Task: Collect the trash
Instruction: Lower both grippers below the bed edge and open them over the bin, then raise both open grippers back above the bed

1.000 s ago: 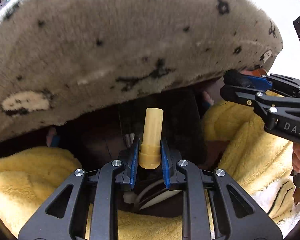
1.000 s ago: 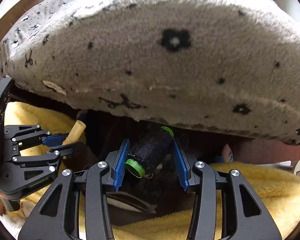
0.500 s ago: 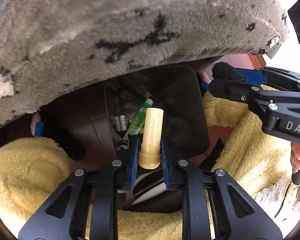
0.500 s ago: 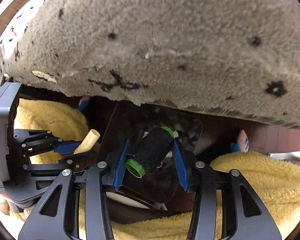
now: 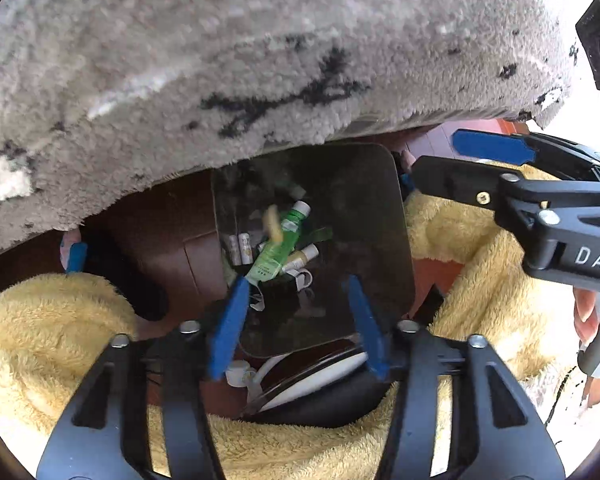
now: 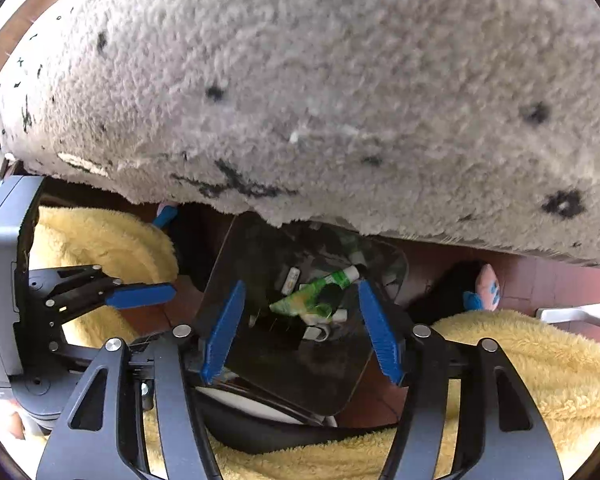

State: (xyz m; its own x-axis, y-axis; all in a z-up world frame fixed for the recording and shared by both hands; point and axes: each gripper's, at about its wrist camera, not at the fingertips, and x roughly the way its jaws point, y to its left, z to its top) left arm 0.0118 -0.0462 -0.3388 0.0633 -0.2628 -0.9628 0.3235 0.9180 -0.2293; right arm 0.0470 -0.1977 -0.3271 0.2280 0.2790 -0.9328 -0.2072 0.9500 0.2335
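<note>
A dark bin [image 5: 404, 240] [image 6: 220, 276] stands below both grippers and holds a green tube [image 5: 278, 248] [image 6: 308, 296] and other small trash. My left gripper [image 5: 296, 320] [image 6: 148, 286] hangs over it, its jaws opening with nothing between the pads. A blurred cream tube [image 5: 272, 222] drops free into the bin. My right gripper [image 6: 302, 320] [image 5: 440, 156] is beside it, jaws opening too, with nothing between them. The black thread spool [image 6: 332, 294] with green ends lies loose on the green tube in the bin.
A grey fluffy blanket [image 5: 260, 60] [image 6: 320, 100] with black marks overhangs the far side of the bin. Yellow fleece [image 5: 52, 340] [image 6: 540, 360] bulges on both sides. Pink and blue slippers [image 6: 486, 286] rest on the red-brown floor. A hand [image 5: 592, 312] grips the right gripper's handle.
Both grippers have opened. The cream tube left the left jaws and falls; the black spool left the right jaws and lies in the bin. Earlier both sank toward the bin.
</note>
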